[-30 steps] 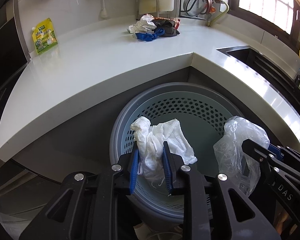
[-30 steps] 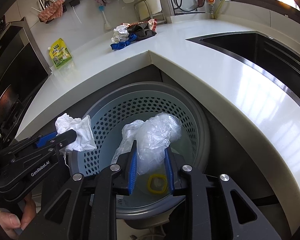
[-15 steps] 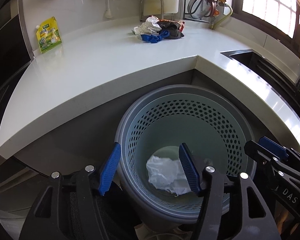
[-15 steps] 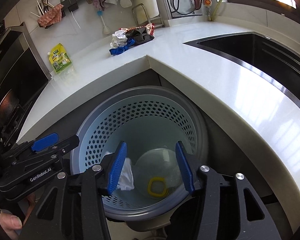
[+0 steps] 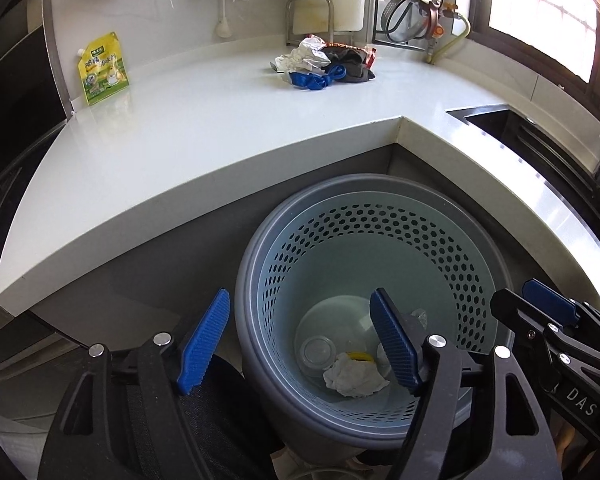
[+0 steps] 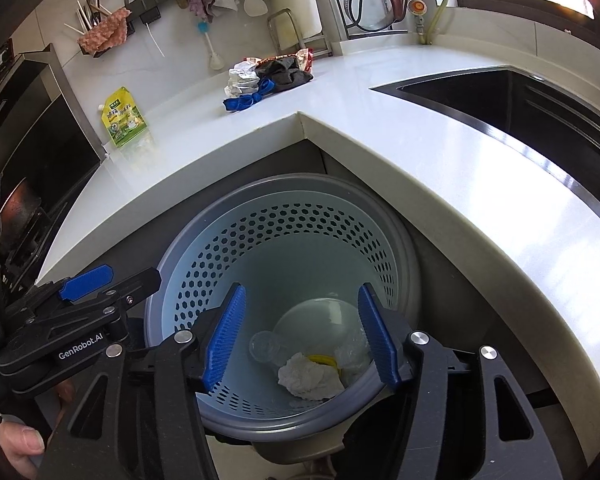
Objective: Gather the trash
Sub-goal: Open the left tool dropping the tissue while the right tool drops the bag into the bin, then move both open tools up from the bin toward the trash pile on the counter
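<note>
Both grippers hang over the round grey bin with a pale blue perforated liner (image 5: 364,232), which stands on the floor in the inner corner of the white L-shaped counter (image 5: 204,140). The left gripper (image 5: 300,344) has just been opening its blue ribbed fingers (image 5: 204,340); they stand released with nothing between them. The right gripper (image 6: 302,336) has likewise just been opening, its fingers (image 6: 374,336) apart and bare. At the bottom of the bin lie a crumpled white paper tissue (image 6: 308,376), a clear crinkled plastic bag (image 6: 352,356), a yellow ring-shaped piece (image 6: 322,359) and a clear plastic cup (image 5: 315,354). More trash, a heap of white, blue and dark wrappers (image 5: 324,66), sits far back on the counter.
</note>
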Demonstrator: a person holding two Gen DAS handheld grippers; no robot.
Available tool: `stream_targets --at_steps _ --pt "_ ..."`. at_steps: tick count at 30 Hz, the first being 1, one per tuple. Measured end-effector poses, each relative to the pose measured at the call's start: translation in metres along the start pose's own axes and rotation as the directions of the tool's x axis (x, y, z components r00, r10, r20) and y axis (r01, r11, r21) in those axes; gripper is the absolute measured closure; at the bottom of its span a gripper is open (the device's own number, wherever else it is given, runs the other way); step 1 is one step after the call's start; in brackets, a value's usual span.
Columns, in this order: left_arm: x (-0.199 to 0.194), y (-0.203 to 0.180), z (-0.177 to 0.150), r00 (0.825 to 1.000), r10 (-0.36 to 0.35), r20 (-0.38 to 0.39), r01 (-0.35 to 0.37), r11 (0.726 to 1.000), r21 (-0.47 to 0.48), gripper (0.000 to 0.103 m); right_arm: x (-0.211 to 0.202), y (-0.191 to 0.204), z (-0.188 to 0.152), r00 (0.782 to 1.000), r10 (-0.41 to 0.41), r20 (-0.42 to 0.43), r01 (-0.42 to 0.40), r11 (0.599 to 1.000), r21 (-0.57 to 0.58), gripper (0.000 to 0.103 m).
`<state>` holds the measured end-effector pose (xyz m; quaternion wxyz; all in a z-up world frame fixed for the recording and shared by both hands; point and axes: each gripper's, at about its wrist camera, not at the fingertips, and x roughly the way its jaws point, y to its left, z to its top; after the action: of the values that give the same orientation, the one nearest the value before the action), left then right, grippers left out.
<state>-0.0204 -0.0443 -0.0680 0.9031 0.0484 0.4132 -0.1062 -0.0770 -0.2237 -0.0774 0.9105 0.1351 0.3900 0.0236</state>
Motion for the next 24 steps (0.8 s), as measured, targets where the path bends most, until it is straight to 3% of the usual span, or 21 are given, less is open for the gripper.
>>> stream_targets --at_steps 4,24 --pt "-0.001 0.003 0.001 1.0 0.0 0.009 0.0 1.0 -0.007 0.029 -0.001 0.001 0.001 1.0 -0.001 0.009 0.001 1.0 -0.003 0.042" --pt "-0.018 0.025 0.029 0.995 0.037 0.096 -0.033 0.999 -0.041 0.024 -0.001 0.017 0.033 0.998 0.044 0.04 -0.043 0.999 -0.029 0.041"
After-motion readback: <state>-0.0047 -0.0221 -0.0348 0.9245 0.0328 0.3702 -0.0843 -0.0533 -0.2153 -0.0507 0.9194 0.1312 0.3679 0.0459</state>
